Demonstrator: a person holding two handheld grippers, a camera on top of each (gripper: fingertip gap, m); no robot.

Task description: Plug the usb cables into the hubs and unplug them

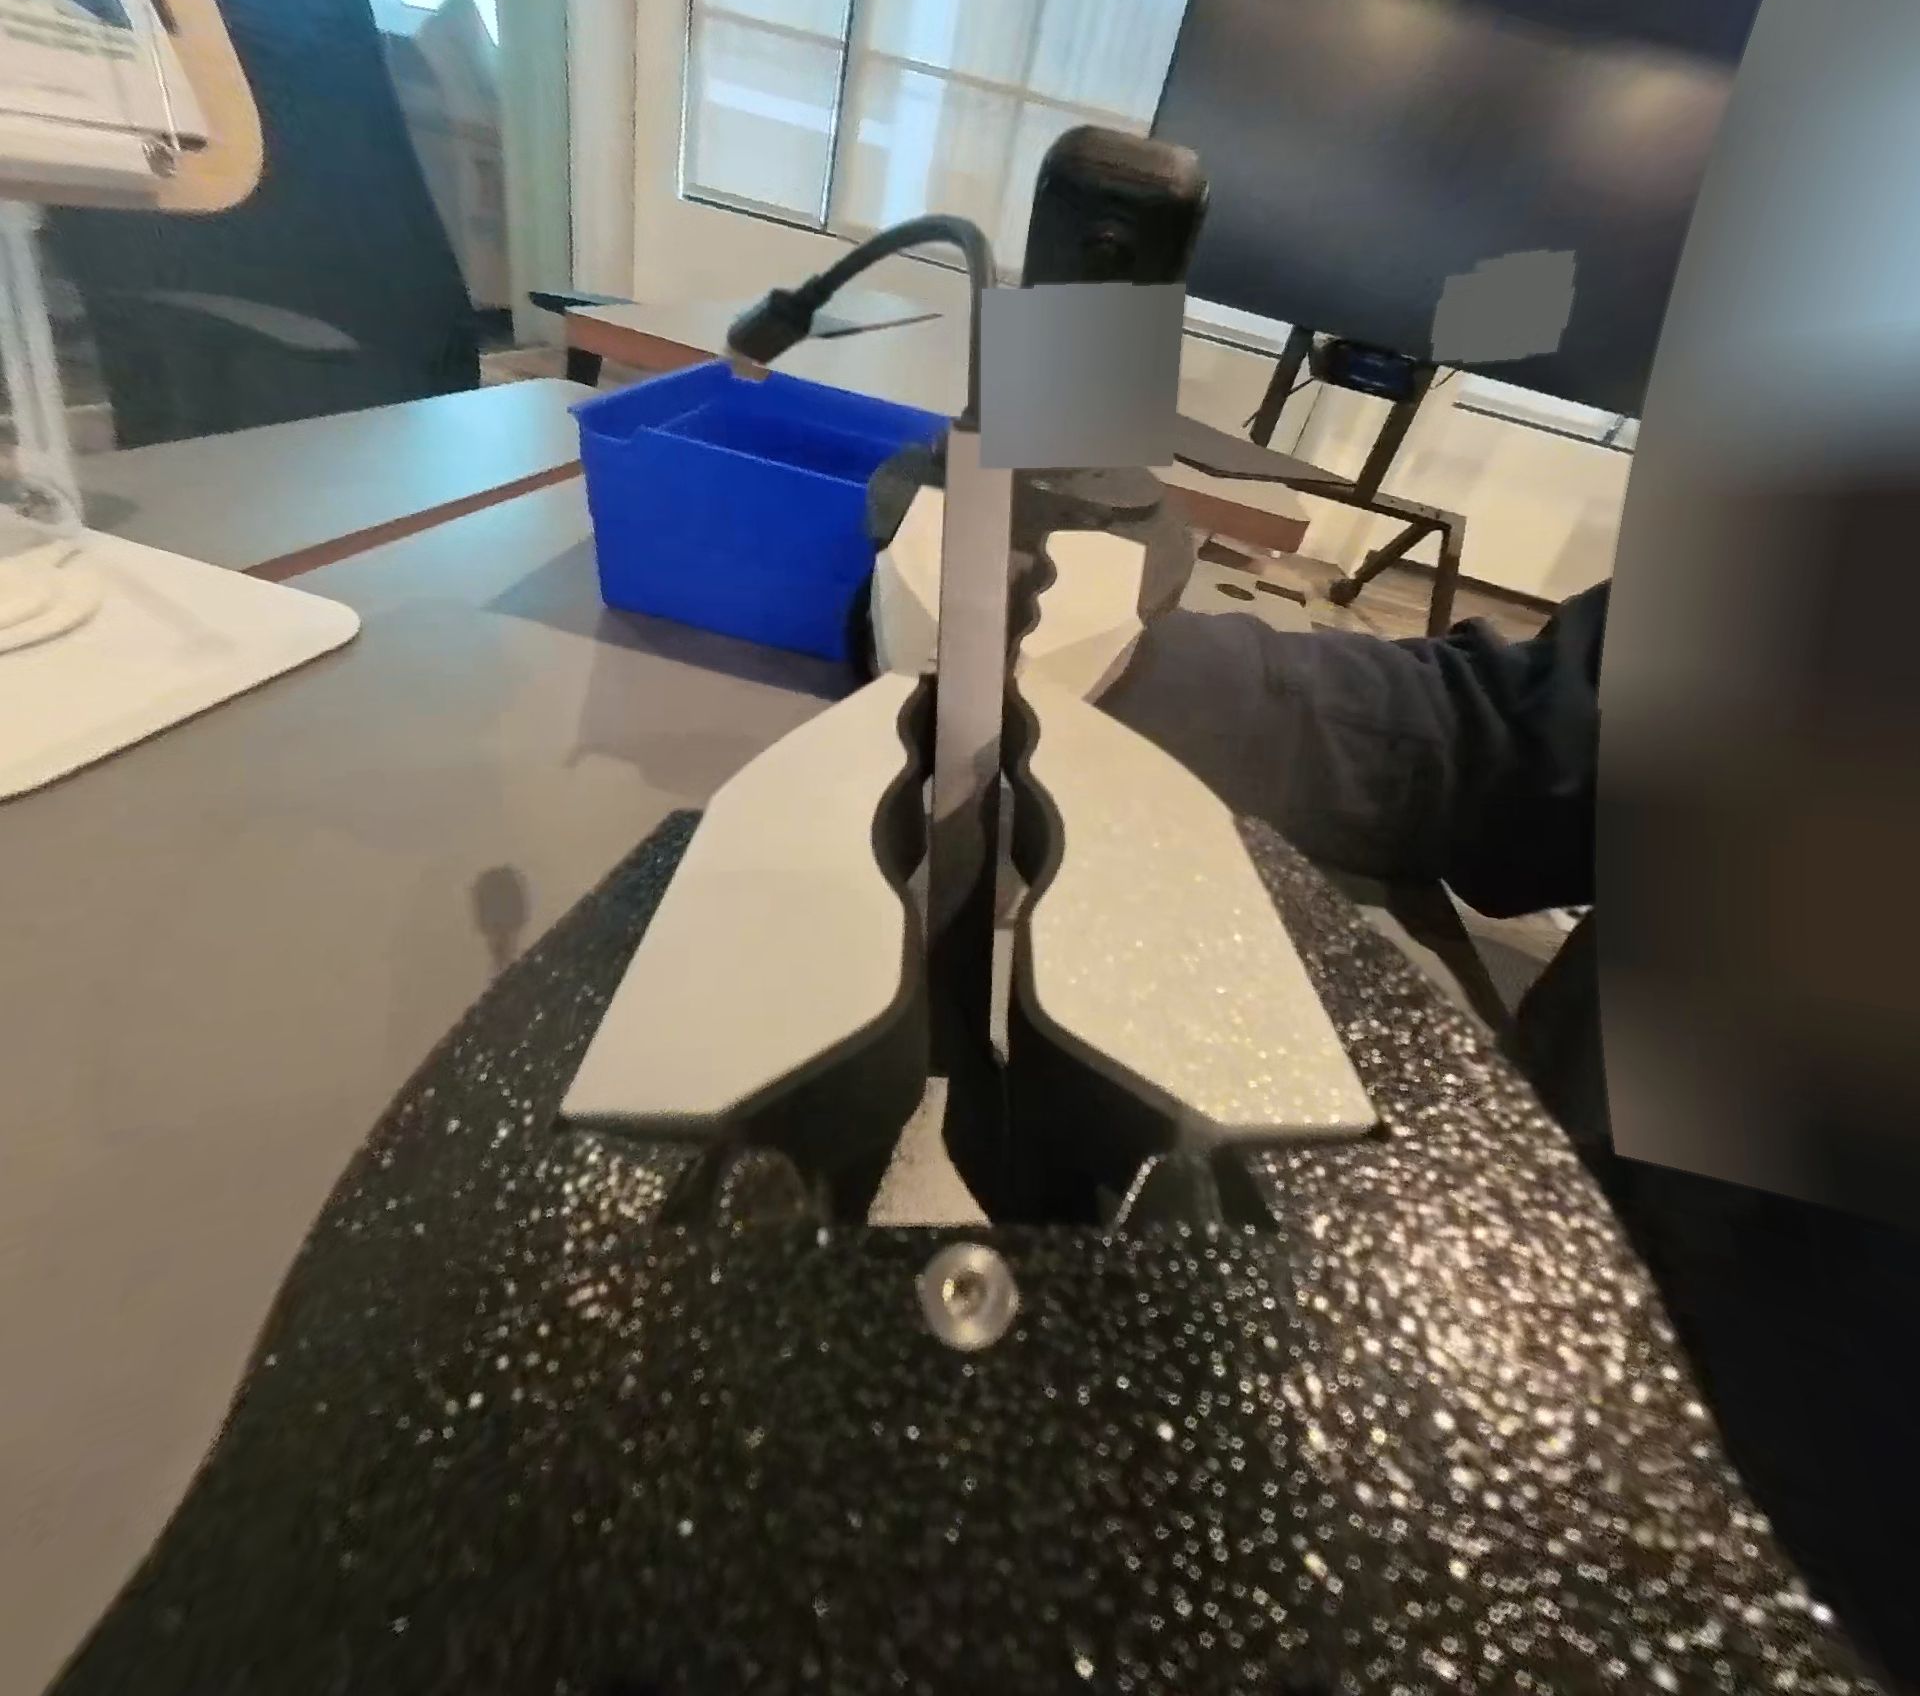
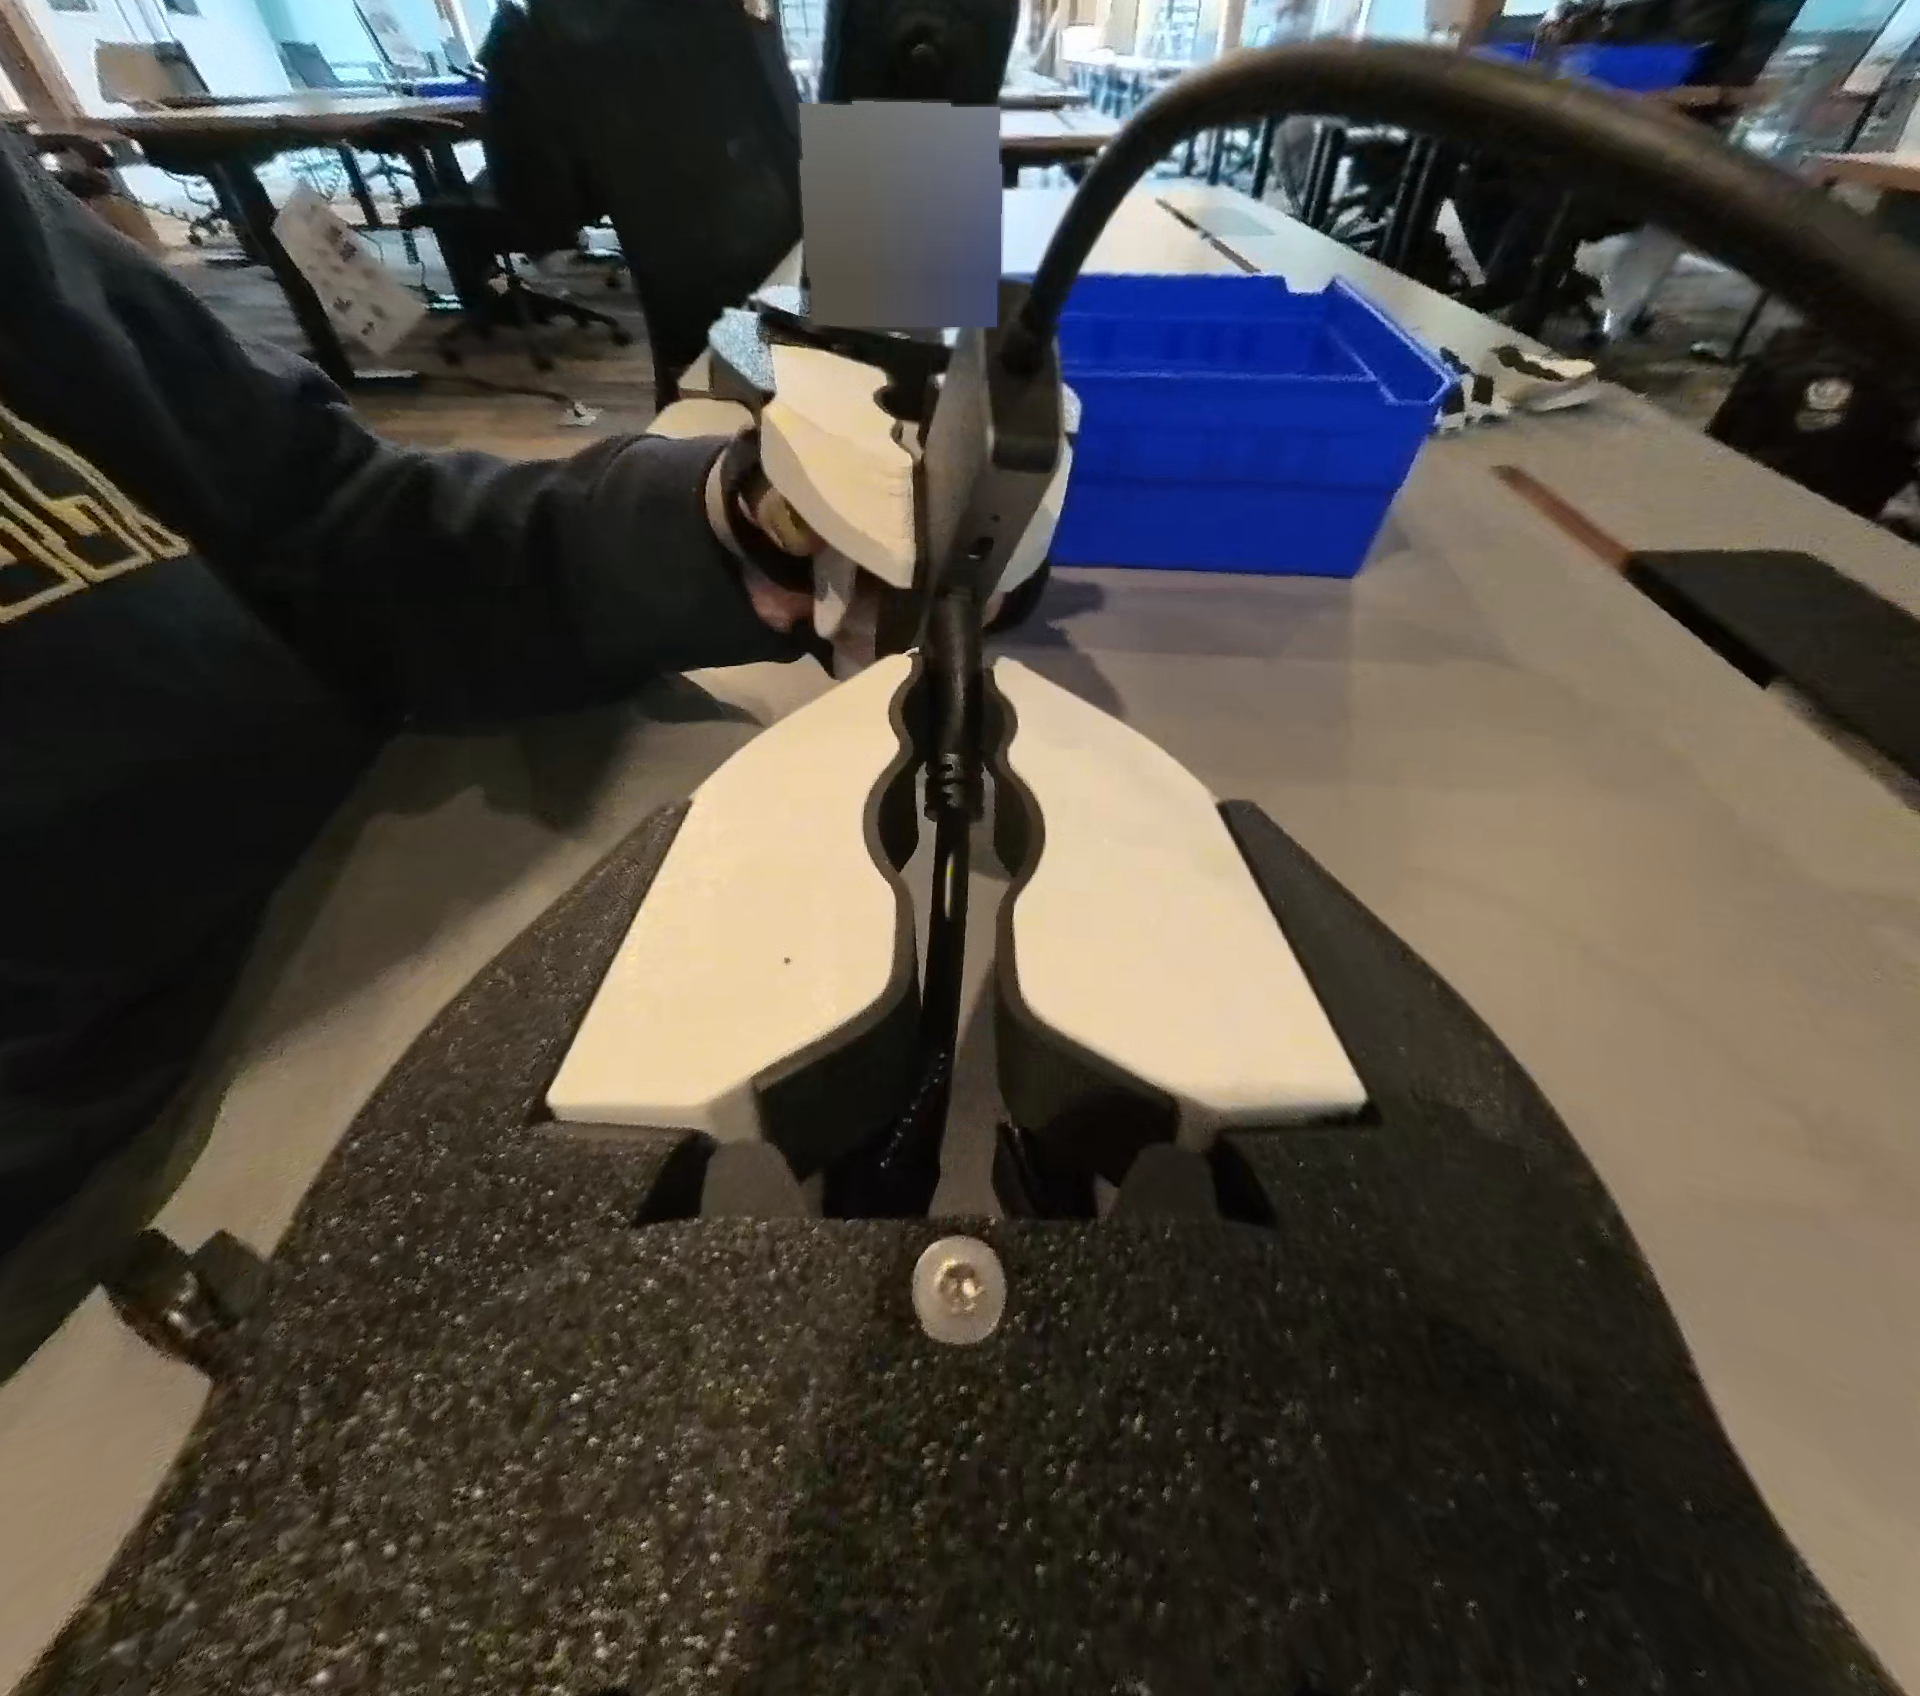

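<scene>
Grey table (image 2: pixel 1558 919), blue bin (image 2: pixel 1236 441), office windows behind, left claw (image 1: pixel 971 711) clamping hub (image 1: pixel 971 607), right claw (image 2: pixel 954 690) clamping cable (image 2: pixel 951 773)

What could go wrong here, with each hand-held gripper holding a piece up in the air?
The left hand-held gripper pinches the slim hub only by its thin edges, so a skewed push from the cable plug in the right hand-held gripper might twist it loose. The hub's own stiff lead arches near the right gripper and could snag.
</scene>
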